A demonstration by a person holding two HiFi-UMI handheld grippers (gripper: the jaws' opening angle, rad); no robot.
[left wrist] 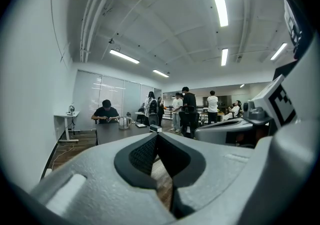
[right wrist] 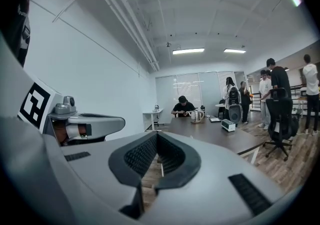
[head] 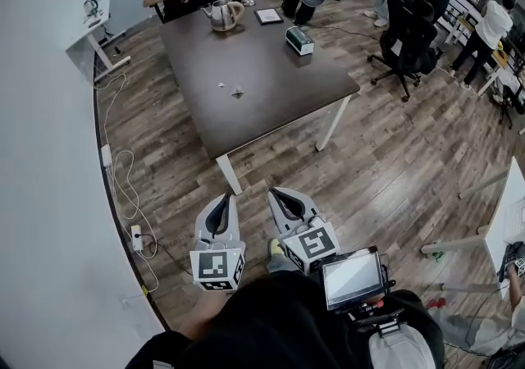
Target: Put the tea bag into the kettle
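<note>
Dark bench (head: 271, 64), kettle (head: 223, 15) at its far end, tea bag (head: 237, 90) mid-bench, left gripper (head: 225, 198) and right gripper (head: 276, 193) short of its near edge (both jaws closed, empty)

Small thing on the table (head: 271, 72) at 12 o'clock from me, prob. the tea bag (head: 238, 90), is too small to tell. White speck (head: 221, 83) beside it: can't ID. Kettle (head: 223, 15) lid unreadable. Person (head: 515, 277) at 4 o'clock is cut off by the edge. My torso (head: 279, 326) is cut off at 6.
</note>
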